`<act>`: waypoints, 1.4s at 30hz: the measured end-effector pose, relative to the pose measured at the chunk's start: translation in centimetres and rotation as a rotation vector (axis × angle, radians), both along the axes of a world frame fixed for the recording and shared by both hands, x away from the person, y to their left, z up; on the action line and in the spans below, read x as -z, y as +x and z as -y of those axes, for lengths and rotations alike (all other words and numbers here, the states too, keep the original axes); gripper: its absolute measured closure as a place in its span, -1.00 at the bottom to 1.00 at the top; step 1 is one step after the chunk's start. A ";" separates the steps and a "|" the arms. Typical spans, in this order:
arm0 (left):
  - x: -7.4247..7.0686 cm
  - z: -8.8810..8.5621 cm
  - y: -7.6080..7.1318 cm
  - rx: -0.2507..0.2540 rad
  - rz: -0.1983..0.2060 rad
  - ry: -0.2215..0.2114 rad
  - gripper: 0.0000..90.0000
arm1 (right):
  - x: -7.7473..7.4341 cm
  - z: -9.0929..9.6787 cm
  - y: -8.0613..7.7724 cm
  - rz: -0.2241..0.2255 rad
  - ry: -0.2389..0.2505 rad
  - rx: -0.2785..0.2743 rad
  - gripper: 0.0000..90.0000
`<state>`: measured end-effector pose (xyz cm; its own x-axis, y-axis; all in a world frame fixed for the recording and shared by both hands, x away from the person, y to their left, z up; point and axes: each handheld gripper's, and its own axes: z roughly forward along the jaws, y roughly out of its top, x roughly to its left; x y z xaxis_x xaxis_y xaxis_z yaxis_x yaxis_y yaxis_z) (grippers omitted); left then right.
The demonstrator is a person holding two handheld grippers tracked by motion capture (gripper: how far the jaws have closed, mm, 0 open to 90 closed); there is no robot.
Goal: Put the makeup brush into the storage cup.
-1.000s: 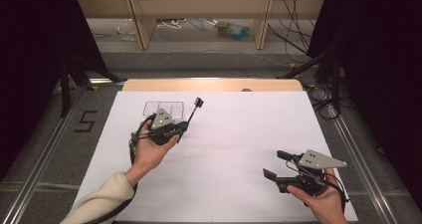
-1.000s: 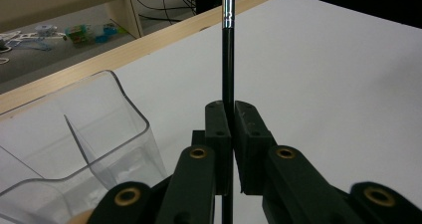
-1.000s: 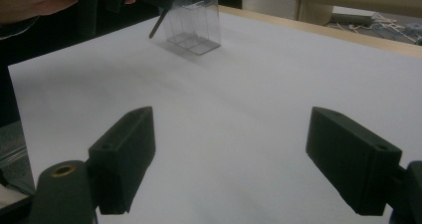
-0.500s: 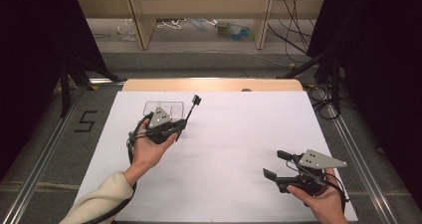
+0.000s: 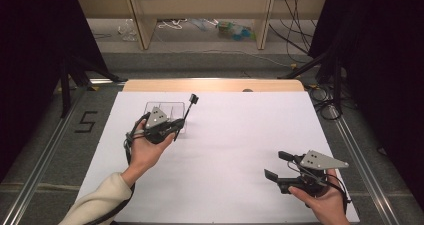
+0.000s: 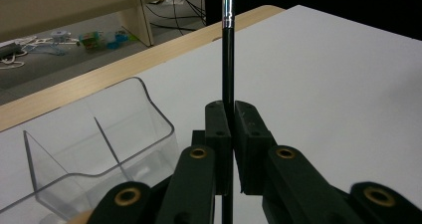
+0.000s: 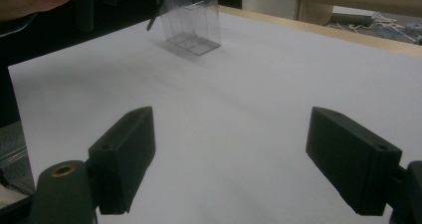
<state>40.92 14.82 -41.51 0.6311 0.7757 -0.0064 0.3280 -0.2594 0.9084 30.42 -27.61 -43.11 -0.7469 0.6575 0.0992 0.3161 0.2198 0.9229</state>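
Right tool [image 5: 276,166] near bottom edge of white counter [image 5: 240,135], jaws spread wide, nothing between them, resting low in hand. Farther up, left side: left tool [image 5: 175,130] pressed together, pinching thin black brush handle [image 6: 228,59], silver ferrule up top, rod tilted up and away toward far edge. Clear plastic organizer [image 5: 172,110] just beside left tool, standing on counter, dividers visible inside. Beyond: bare wooden counter strip [image 5: 215,85], then floor with cables.

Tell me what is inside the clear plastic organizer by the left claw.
The clear organizer shows only its own dividers, and the compartments in sight look empty. The left claw, shut on a thin black stick, covers its near corner.
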 end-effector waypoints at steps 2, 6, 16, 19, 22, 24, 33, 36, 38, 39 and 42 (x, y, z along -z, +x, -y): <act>-0.1 -0.1 0.0 -0.001 0.006 0.003 0.89 | 0.0 0.0 0.0 -0.002 0.001 0.001 -0.54; -0.1 -0.2 0.0 -0.005 0.005 -0.002 0.89 | 0.0 0.0 0.0 -0.002 0.001 0.000 -0.54; -0.2 -0.6 0.0 -0.014 0.018 -0.002 0.89 | 0.0 0.0 0.0 -0.001 0.000 0.000 -0.54; -0.3 -0.7 0.0 -0.017 0.023 -0.003 0.89 | 0.0 0.0 0.0 0.000 0.001 -0.001 -0.54; -0.3 -0.8 0.0 -0.021 0.024 -0.009 0.89 | 0.0 0.0 0.0 -0.001 0.000 0.000 -0.54; -0.3 -0.9 0.0 -0.024 0.023 -0.008 0.89 | 0.0 0.0 0.0 -0.001 0.001 0.000 -0.54; -0.4 -1.0 0.0 -0.028 0.031 -0.008 0.89 | 0.0 0.0 0.0 -0.001 0.001 0.000 -0.54; -0.4 -1.1 0.1 -0.037 0.034 -0.013 0.89 | 0.0 0.0 0.0 -0.001 0.000 0.001 -0.54; -0.5 -1.2 0.1 -0.041 0.033 -0.022 0.89 | 0.0 0.0 0.0 -0.001 0.000 0.000 -0.54; -0.5 -1.3 0.1 -0.044 0.038 -0.017 0.90 | 0.0 0.0 0.0 -0.001 0.000 0.000 -0.54; -0.5 -1.5 0.2 -0.051 0.041 -0.022 0.89 | 0.0 0.0 0.0 0.000 0.000 0.000 -0.54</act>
